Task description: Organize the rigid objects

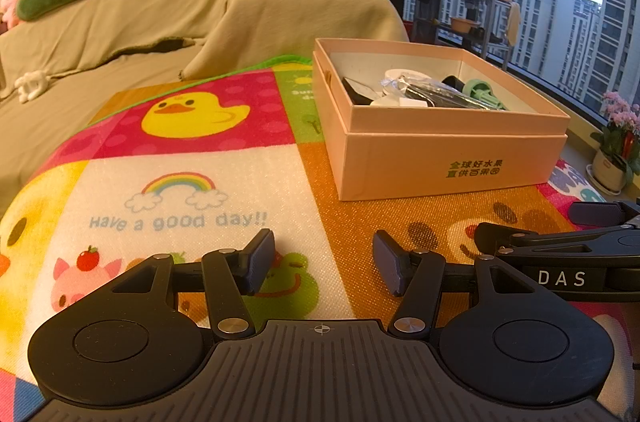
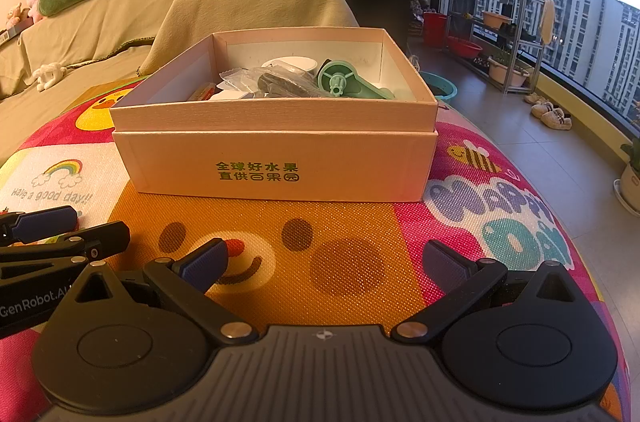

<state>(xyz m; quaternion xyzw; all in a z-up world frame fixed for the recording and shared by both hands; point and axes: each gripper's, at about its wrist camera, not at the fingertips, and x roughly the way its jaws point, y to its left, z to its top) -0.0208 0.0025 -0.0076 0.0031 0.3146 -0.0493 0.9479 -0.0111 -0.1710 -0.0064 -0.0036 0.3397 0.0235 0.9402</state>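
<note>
Looking forward along my left tool (image 1: 324, 264), I see its two blue-padded fingers standing apart with nothing between them, low over the bright cartoon mat (image 1: 192, 182) that covers the table. My right tool (image 2: 326, 268) shows the same in its own view: jaws spread wide, empty, above the orange smiling-face patch of the mat. Each tool shows at the edge of the other's view, so they sit just beside one another, near the front of the table.

The pink cardboard box (image 2: 276, 162) with green printed characters on its front wall stands on the mat beyond both tools, apart from them, and appears to be nested in its own lid. Inside it lie the rigid objects: a mint-green plastic piece (image 2: 348, 82) with a wheel-like round end, leaning toward the right wall; a dark item in clear crinkled wrapping (image 2: 280, 82) across the middle; a white round thing (image 2: 290, 62) at the back; and some small white and dark pieces on the left that I cannot make out clearly.

Behind the table runs a sofa under a beige cover (image 1: 120, 22), with a window to the right.
</note>
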